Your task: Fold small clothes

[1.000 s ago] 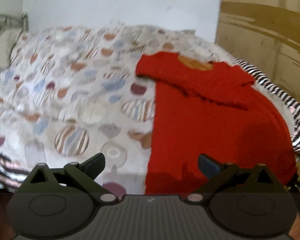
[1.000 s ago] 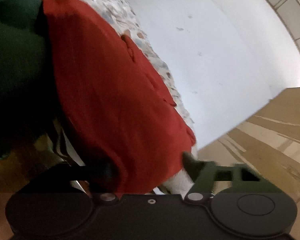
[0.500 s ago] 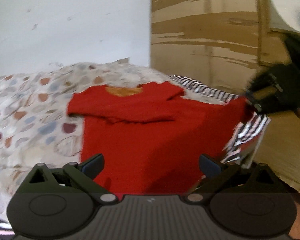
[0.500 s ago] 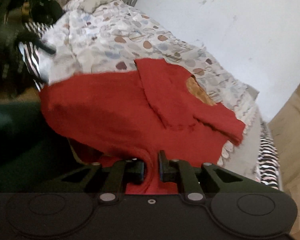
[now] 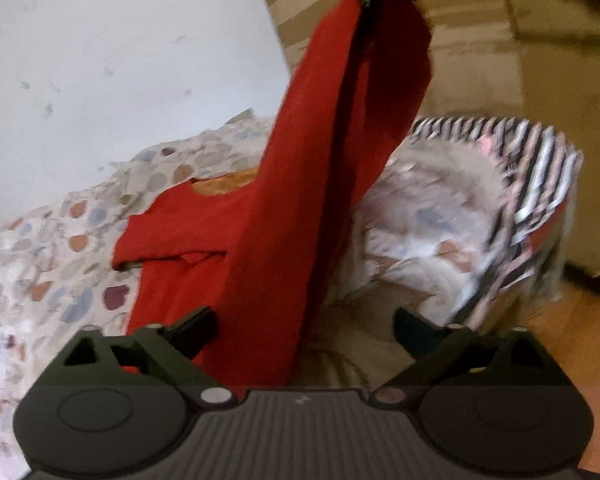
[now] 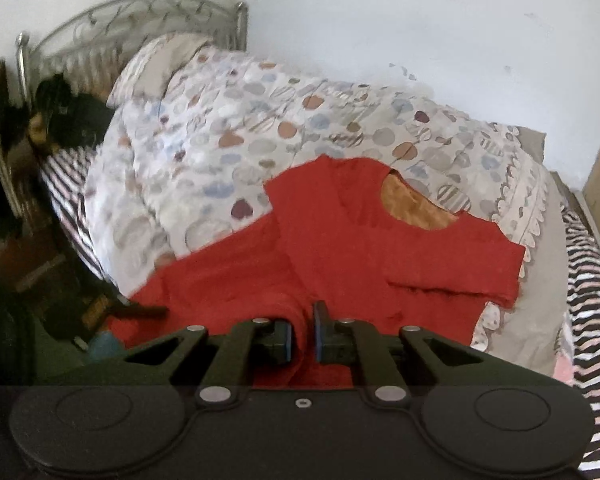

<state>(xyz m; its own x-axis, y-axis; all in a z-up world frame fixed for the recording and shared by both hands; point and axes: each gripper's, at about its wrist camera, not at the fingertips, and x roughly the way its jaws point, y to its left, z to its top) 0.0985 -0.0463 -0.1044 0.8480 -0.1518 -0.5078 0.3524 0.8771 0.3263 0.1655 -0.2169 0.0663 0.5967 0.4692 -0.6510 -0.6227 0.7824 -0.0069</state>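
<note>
The right tool (image 6: 302, 336) is clamped on the hem of the red shirt (image 6: 380, 248), lifting that edge off the bed (image 6: 260, 120), seemingly to carry it towards the collar. The left tool (image 5: 304, 328) is wide but closing, its pads not yet pressing the hanging fold between them, likely to share the lift.

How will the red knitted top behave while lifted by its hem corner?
Probably floppy: the red knitted top hangs in a long draped fold from the right gripper. Likely light, since one pinch raises it. The far end may drag across the patterned quilt.
</note>
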